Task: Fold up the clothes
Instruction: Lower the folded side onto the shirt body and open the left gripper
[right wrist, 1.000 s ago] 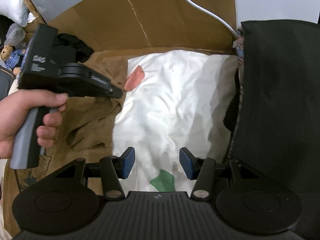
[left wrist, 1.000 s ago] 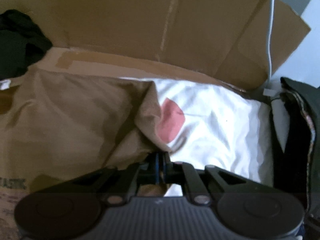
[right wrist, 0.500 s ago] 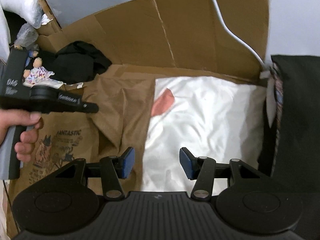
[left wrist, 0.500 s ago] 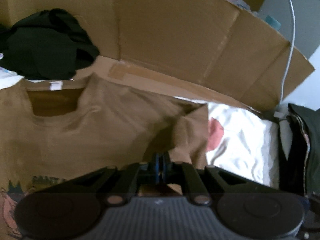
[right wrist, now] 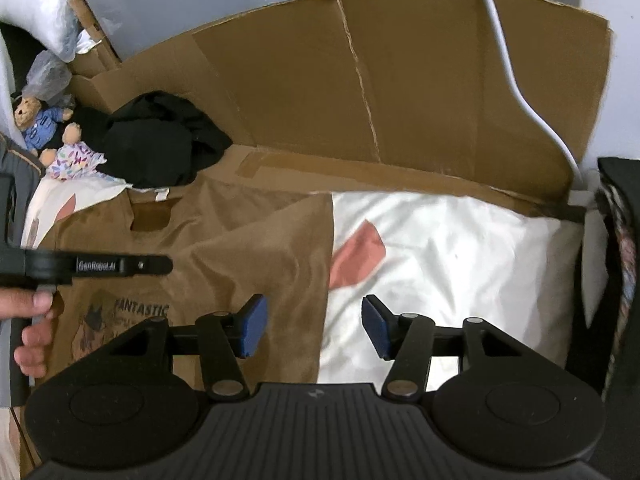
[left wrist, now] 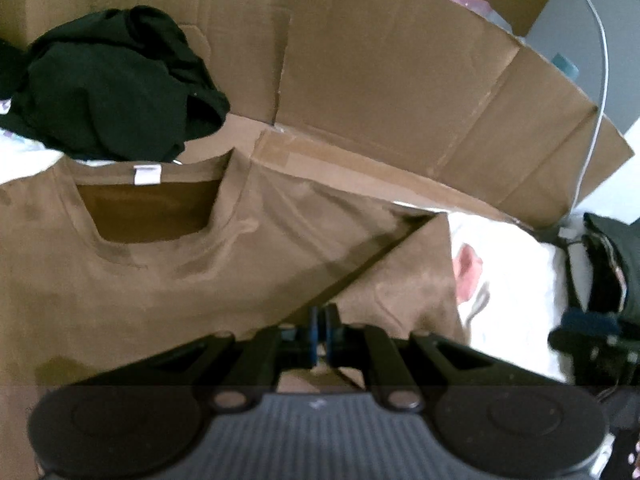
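Note:
A brown T-shirt (left wrist: 160, 288) with a printed front lies flat on cardboard, neck hole and white label toward the back. Its right sleeve side is doubled over onto the body, and the fold runs up to my left gripper (left wrist: 319, 320), which is shut on the cloth. In the right wrist view the same T-shirt (right wrist: 240, 248) shows, with the left gripper (right wrist: 168, 264) held by a hand over its chest. My right gripper (right wrist: 314, 320) hovers above the shirt's right edge, where it meets the white sheet (right wrist: 460, 248). Its jaws are opening with nothing pinched between them.
A heap of black clothes (right wrist: 160, 144) lies at the back left, beside two teddy bears (right wrist: 40, 120). Upright cardboard walls (right wrist: 440, 80) close off the back, with a white cable (right wrist: 520, 92) hanging over them. A dark folded pile (right wrist: 624, 240) borders the sheet on the right.
Both grippers have moved left across the bed. The left one carried the sleeve side over onto the shirt's body, and the neck hole and black heap came into view. The right jaws widened slightly.

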The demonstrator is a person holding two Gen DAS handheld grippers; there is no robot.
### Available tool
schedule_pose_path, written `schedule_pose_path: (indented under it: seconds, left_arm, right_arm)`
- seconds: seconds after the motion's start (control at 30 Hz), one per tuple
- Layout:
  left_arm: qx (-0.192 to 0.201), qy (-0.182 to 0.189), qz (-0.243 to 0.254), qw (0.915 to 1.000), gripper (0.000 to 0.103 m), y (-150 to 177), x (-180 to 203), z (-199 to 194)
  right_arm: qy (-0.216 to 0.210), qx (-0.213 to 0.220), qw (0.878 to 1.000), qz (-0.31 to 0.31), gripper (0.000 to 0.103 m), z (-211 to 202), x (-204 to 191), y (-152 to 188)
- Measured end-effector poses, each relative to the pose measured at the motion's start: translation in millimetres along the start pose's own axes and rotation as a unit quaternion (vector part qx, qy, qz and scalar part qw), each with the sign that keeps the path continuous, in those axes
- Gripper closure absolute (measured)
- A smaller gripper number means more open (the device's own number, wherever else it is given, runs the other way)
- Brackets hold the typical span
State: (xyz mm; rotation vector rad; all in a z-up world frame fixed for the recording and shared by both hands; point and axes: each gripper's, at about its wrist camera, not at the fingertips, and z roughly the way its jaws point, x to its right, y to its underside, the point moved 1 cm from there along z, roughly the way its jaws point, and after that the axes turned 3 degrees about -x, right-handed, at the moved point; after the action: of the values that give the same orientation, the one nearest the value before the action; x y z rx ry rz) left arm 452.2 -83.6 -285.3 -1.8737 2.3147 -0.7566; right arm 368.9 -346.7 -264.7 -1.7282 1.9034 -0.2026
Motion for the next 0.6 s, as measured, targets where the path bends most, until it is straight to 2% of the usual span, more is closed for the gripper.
schedule_pose_path:
  seconds: [0.2, 0.33, 0.6]
  left_arm:
    - [0.003, 0.016, -0.005, 0.9999, 0.099, -2.5, -18.1, -0.8]
    - [0.006, 0.025, -0.006, 0.9996, 0.099, -4.4, -27.5, 2.4]
    - [0.007, 0.051, -0.017, 0.9985, 0.099, -7.1, -42.6, 12.6]
  right_arm:
    - [0.011, 0.009, 1.0, 0.016, 0.044, 19.0, -5.7, -33.9]
    - [0.003, -0.018, 0.999, 0.028, 0.045, 38.2, -15.2, -59.7]
    - [0.038, -0.038, 0.999, -0.003, 0.045, 69.4, -37.0, -80.8]
